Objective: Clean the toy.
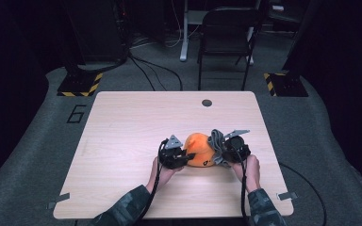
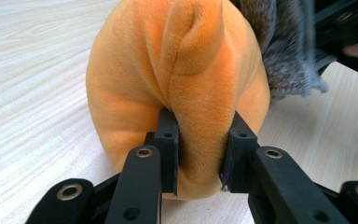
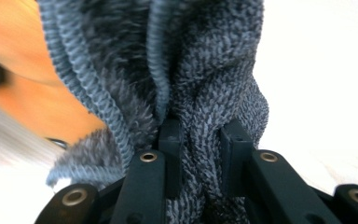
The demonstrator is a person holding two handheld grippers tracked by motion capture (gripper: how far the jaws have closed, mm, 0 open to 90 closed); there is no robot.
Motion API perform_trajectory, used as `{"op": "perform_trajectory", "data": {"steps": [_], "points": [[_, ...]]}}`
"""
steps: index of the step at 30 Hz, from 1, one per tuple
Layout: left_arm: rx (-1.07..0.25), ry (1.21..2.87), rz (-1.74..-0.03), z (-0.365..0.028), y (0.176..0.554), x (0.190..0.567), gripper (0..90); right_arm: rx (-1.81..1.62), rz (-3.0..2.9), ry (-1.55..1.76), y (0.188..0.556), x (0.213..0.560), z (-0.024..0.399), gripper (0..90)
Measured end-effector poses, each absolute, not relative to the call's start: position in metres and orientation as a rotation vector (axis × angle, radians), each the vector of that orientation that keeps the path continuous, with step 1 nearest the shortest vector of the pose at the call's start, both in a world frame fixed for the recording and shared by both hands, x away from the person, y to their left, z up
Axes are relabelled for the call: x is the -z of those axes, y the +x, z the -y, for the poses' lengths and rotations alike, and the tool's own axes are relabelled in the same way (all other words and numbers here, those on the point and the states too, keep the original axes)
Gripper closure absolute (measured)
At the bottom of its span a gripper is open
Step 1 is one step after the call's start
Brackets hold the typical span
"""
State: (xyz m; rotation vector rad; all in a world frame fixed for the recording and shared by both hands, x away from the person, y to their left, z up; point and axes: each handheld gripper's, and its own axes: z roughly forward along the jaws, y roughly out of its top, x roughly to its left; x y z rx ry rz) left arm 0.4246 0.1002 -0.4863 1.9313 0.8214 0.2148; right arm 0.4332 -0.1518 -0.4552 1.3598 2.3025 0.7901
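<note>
Your left gripper (image 1: 183, 157): clenched on a fold of the orange plush toy (image 1: 199, 149); in the left gripper view the two black jaws pinch a soft ridge of the toy (image 2: 186, 93) low on its near side.
Your right gripper (image 1: 226, 151): clamped on the grey knitted cloth (image 1: 217, 141); in the right gripper view the jaws bite a bunched strand of that cloth (image 3: 200, 93), with ribbed edges rising on either side.
Your hands: the left hand (image 1: 162, 170) is just left of the toy, the right hand (image 1: 249, 169) just right of it, sleeves nearer you.
Toy: it rests on the wooden table (image 1: 122, 122), between your two grippers, toward the near edge.
Cloth: it touches the toy's right side and drapes against it.
Hole: a small dark round hole (image 1: 207, 102) in the table lies beyond the toy, near the far edge.
Chair: a dark folding chair (image 1: 226, 33) stands on the floor well beyond the toy.
</note>
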Motion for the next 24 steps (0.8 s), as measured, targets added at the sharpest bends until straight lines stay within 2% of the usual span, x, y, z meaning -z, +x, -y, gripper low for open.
{"op": "perform_trajectory", "data": {"steps": [8,13,17,21,24], "points": [[-0.212,1.924,-0.823,-0.103,0.425,0.487,71.8,-0.677,-2.360,1.466,0.449,0.490,0.164,74.1],[-0.215,1.924,-0.823,-0.104,0.426,0.487,71.7,-0.736,-2.311,1.460,0.444,0.469,0.174,74.5],[-0.216,1.919,-0.829,-0.103,0.426,0.487,71.6,-0.902,-2.234,1.427,0.434,0.435,0.180,74.6],[-0.224,1.924,-0.826,-0.103,0.425,0.487,71.5,-1.050,-2.193,1.307,0.417,0.402,0.166,74.5],[-0.223,1.930,-0.818,-0.103,0.425,0.487,71.5,-1.112,-2.200,1.225,0.408,0.392,0.144,74.4]]}}
